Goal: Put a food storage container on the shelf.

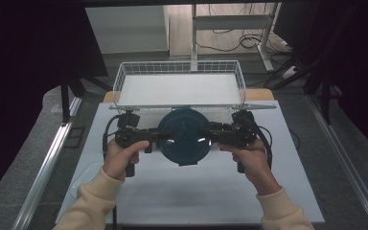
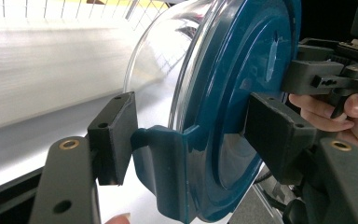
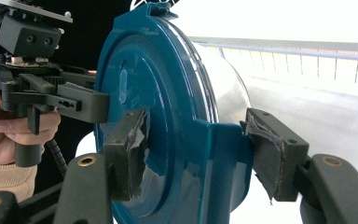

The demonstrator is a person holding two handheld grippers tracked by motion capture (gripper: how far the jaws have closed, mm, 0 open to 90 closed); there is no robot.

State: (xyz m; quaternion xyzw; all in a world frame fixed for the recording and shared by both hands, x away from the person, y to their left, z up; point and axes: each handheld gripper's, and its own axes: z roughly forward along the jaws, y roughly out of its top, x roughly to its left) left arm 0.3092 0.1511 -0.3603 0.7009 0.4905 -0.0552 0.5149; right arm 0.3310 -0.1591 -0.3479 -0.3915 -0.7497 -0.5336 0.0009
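Centre of high view: blue-lidded clear container (image 1: 184,136) is held above the worktop (image 1: 196,187), just below the wire basket (image 1: 179,86). Left gripper (image 1: 154,140) and right gripper (image 1: 212,135) are each clamped on 1 lid latch, jaws pinching opposite sides.

- White surface (image 1: 196,191) at centre, rectangular, evenly lit from above.
- White wire basket (image 1: 124,79) at the far edge of the surface, with a pale liner inside.
- Grey carpeted floor (image 1: 43,124) on both sides.
- Metal rails (image 1: 40,175) running along the floor left and right of the surface.
- Dark curtains (image 1: 28,48) closing off the left and right sides.
- White metal frame legs (image 1: 194,28) beyond the basket.
- Loose black cables (image 1: 249,40) on the floor behind, near the frame.
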